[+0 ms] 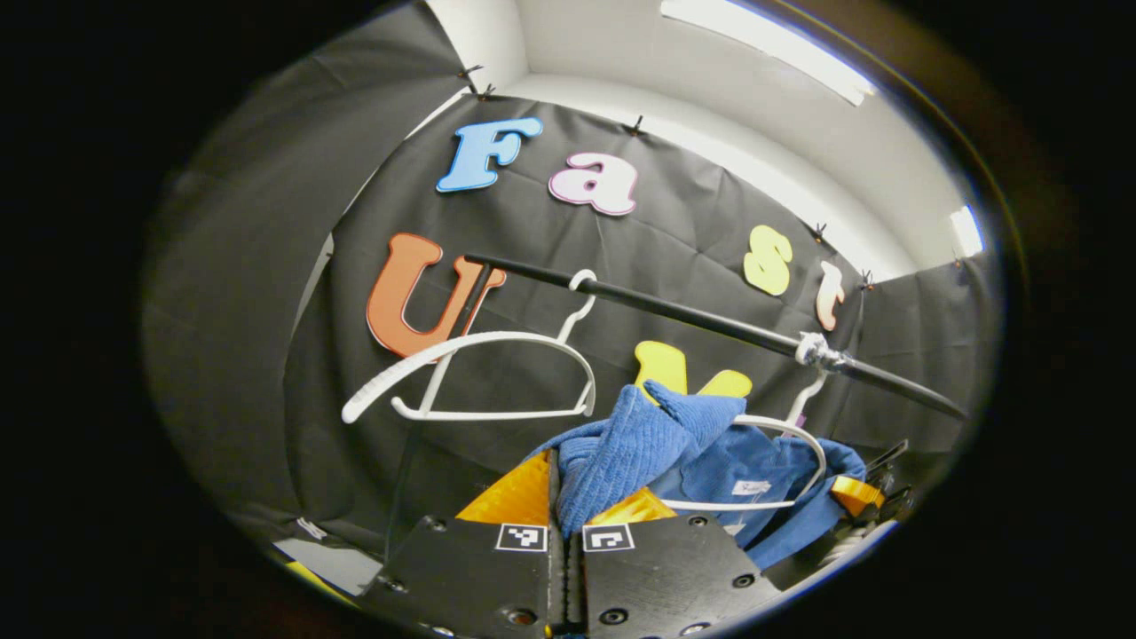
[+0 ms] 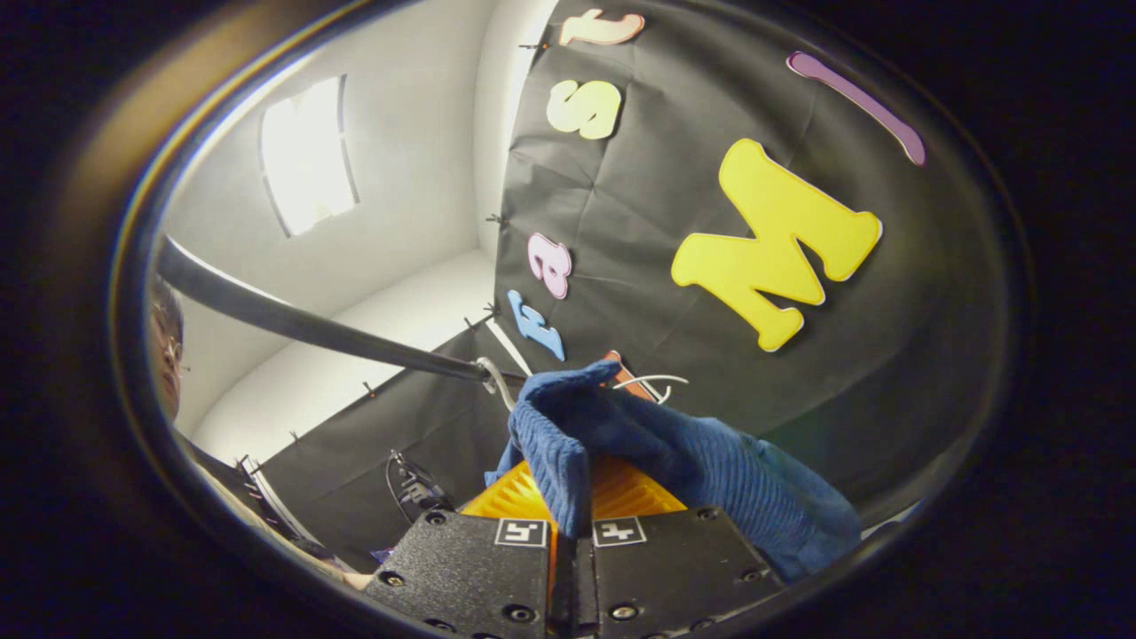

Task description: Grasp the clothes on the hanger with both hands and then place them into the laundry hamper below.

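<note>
A blue ribbed garment (image 1: 657, 435) hangs on a white hanger (image 1: 781, 461) from the black rail (image 1: 674, 311). My left gripper (image 1: 565, 515) is shut on a bunched fold of it at one shoulder, the cloth rising between the fingers. In the right gripper view the same blue garment (image 2: 639, 435) drapes over my right gripper (image 2: 572, 506), which is shut on a fold of it just below the rail (image 2: 302, 324) and the hanger hook (image 2: 497, 377). The other gripper (image 1: 856, 495) peeks from behind the garment at the right.
An empty white hanger (image 1: 470, 373) hangs on the rail to the left of the garment. Black cloth walls close in behind and on both sides. A person (image 2: 169, 342) stands at the left edge of the right gripper view.
</note>
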`<act>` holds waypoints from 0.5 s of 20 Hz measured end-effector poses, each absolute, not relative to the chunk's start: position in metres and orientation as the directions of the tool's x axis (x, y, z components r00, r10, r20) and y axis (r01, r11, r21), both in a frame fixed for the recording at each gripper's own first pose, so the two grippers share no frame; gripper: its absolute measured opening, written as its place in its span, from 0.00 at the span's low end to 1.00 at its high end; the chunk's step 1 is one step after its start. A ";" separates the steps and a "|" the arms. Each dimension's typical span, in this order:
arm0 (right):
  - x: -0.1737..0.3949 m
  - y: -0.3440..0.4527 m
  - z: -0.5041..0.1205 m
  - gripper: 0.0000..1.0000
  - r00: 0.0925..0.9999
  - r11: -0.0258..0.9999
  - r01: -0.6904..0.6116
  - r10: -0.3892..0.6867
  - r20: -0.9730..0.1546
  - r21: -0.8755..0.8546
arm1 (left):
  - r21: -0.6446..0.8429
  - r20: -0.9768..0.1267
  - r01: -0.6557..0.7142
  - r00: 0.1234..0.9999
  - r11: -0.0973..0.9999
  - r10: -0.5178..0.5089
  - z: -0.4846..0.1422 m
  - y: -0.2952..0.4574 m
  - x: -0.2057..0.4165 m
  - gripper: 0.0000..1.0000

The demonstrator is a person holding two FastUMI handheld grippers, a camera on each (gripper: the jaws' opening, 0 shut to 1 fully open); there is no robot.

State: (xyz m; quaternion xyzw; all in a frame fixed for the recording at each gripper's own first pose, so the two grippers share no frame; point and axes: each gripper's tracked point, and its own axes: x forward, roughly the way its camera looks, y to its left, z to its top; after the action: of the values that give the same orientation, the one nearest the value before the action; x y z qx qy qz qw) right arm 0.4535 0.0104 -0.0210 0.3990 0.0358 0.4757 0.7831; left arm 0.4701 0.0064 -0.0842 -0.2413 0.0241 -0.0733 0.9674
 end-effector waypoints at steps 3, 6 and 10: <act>0.466 -0.014 -0.021 0.05 0.593 0.226 -0.682 0.727 0.346 0.695 | -0.578 -0.002 0.184 0.974 0.795 -0.226 -0.089 0.010 0.471 0.01; 0.474 -0.030 -0.021 0.05 0.614 0.187 -0.653 0.699 0.368 0.734 | -0.658 0.008 0.189 0.970 0.729 -0.244 -0.092 0.030 0.475 0.01; 0.481 -0.036 -0.023 0.05 0.621 0.151 -0.628 0.689 0.374 0.764 | -0.726 0.037 0.227 0.956 0.649 -0.293 -0.095 0.025 0.478 0.01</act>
State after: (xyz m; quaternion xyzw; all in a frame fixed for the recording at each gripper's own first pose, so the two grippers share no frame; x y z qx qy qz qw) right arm 0.4807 -0.0359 -0.0226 0.4855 0.0317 0.4344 0.7580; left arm 0.4785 0.0251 -0.0946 -0.3936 0.0419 -0.1431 0.9071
